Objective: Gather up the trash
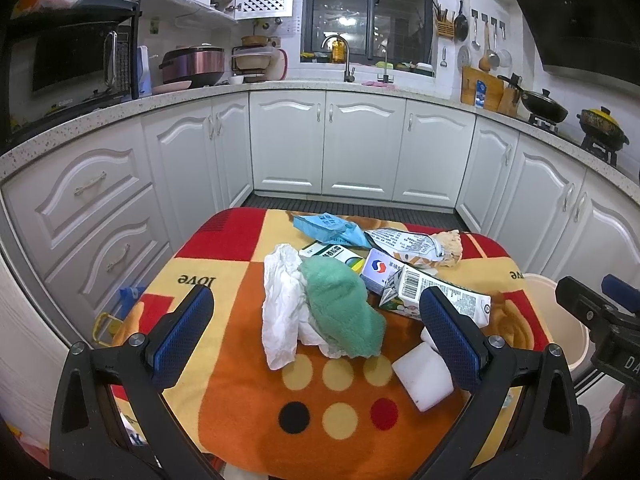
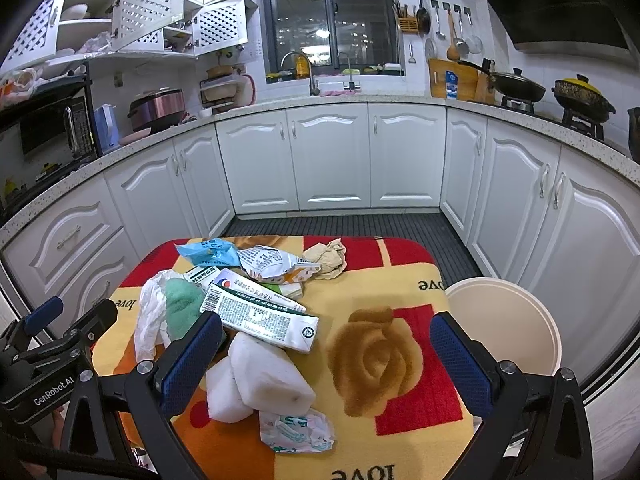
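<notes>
The left gripper (image 1: 316, 322), jaws apart, is hovering before the green cloth (image 1: 340, 308); centring both fingers around it should prevent snagging the tissue (image 1: 280, 300).

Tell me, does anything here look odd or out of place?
Yes: upper cabinet doors hang open and tilted. On the table, a green cloth lies among crumpled wrappers, tissue and a flattened carton, though it looks less like trash. The bin looks empty.

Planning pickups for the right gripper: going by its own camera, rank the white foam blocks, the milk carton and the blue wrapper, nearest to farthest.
1. White foam blocks, right by the right gripper, beside its left finger.
2. Milk carton, mid-table.
3. Blue wrapper, far edge.
</notes>
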`<state>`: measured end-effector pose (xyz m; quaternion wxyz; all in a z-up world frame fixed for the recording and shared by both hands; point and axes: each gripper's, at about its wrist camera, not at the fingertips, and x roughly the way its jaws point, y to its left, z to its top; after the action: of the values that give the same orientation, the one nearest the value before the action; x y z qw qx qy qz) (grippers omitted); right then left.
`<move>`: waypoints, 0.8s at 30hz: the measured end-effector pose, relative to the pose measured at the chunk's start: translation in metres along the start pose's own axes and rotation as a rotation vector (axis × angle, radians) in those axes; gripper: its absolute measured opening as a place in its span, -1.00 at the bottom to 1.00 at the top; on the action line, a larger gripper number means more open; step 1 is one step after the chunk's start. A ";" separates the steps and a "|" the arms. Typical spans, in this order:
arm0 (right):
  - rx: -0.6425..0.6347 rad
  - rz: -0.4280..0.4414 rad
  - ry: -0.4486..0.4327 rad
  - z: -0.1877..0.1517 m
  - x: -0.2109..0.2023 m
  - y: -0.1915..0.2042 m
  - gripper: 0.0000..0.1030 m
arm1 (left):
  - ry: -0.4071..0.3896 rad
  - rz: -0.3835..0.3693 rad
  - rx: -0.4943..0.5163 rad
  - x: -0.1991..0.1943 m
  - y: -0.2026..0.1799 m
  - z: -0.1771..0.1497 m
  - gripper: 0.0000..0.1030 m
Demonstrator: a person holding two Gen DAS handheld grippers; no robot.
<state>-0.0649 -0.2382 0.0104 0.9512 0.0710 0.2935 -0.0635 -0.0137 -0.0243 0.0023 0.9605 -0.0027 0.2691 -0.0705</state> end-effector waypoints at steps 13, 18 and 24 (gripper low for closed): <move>0.009 -0.002 0.024 0.000 0.000 -0.003 1.00 | 0.016 0.013 -0.006 0.004 -0.001 -0.003 0.99; -0.013 -0.020 0.068 0.000 0.001 0.000 1.00 | 0.018 0.012 -0.008 0.004 0.000 -0.002 0.99; -0.003 -0.004 0.036 -0.002 0.003 0.001 1.00 | 0.029 0.015 -0.011 0.007 0.001 -0.005 0.99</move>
<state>-0.0635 -0.2374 0.0071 0.9458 0.0699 0.3106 -0.0637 -0.0100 -0.0242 -0.0058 0.9570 -0.0052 0.2833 -0.0619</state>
